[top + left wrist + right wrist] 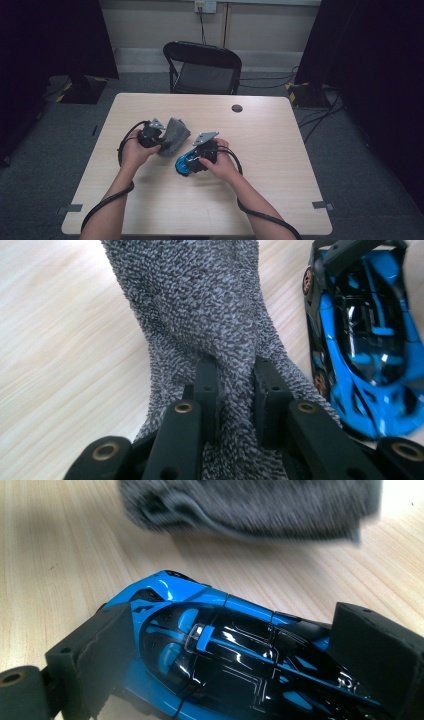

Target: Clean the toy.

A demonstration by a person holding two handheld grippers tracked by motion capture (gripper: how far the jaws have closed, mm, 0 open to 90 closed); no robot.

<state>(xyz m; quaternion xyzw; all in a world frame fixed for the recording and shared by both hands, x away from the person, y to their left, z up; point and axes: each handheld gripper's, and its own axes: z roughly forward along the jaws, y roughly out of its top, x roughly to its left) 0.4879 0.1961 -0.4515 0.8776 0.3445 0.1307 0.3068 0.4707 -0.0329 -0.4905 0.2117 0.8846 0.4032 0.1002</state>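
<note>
While the left gripper pinches a fold of the grey cloth between its closed jaws, the right gripper clamps the blue toy car by its two sides. Both things are at the middle of the table, the cloth left of the car, just beside it.

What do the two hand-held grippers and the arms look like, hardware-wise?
Both are black. The left hand-held gripper and the right hand-held gripper each carry a grey three-cornered plate on top and trail a thick black cable along the forearm. Up close, the left's pads are black blocks on black links with brass-coloured pivot pins. The forearms are bare, no sleeves.
</note>
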